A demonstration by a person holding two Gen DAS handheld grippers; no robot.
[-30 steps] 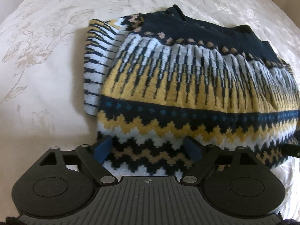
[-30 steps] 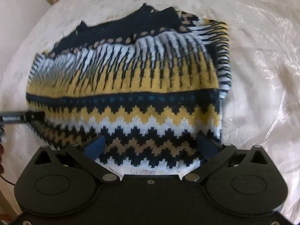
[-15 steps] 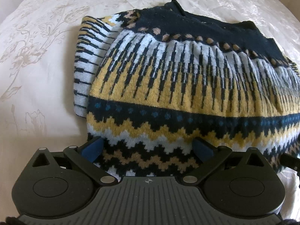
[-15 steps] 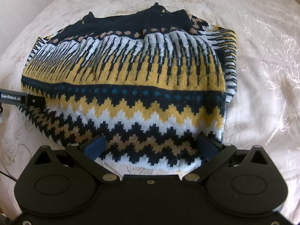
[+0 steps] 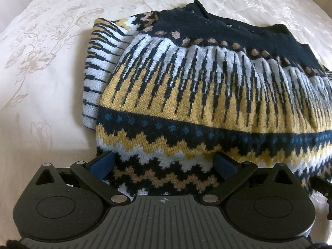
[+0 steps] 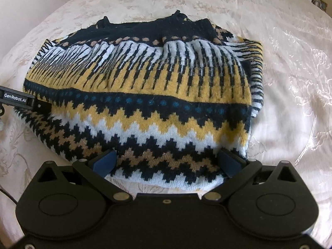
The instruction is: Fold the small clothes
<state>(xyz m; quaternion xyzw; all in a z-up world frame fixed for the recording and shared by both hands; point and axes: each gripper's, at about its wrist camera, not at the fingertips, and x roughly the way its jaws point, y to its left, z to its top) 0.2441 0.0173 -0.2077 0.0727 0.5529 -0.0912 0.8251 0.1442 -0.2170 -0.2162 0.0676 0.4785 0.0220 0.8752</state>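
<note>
Left tongs (image 5: 164, 164) and right tongs (image 6: 166, 161) both gaped wide, gripping nothing, straddling near hem of sweater (image 6: 145, 95). Sweater lay folded mid-bed, on bedspread (image 6: 290, 83). Advice: pinch both hem layers evenly, lift together, keep edge straight.

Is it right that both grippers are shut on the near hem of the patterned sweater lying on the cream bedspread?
Not quite. Both wrist views show the left gripper and right gripper open, fingers spread wide at the near hem of the sweater on the bedspread.
</note>
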